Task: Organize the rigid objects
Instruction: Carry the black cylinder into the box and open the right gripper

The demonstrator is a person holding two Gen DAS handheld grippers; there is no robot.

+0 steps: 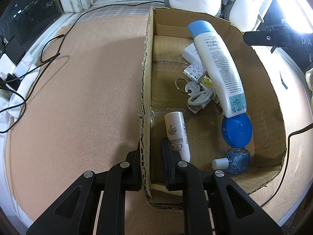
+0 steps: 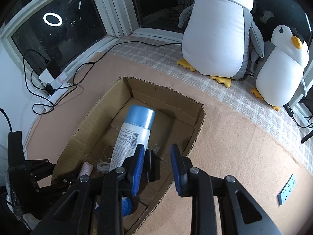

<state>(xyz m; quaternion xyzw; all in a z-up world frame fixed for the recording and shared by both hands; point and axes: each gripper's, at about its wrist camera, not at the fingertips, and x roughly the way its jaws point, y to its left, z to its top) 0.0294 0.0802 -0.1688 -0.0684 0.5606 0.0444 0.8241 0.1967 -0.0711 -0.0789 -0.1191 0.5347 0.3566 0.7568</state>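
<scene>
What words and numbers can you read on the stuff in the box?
"COG": small white tube, the big letters cut off by the left claw; its smaller print is too small.
"70 ml": tall white bottle with the blue cap; the rest of its print is too small, and its barcode digits are blurred.
"DA": dark part at the left view's right edge, cut off.

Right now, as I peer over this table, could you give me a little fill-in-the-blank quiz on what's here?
1. The tall white bottle has a light ____ cap.
2. The left gripper is shut on one ____ of the cardboard box.
3. The key hangs on a metal ____.
4. The two plush toys behind the box are ____.

Missing words: blue; wall; ring; penguins.
</scene>
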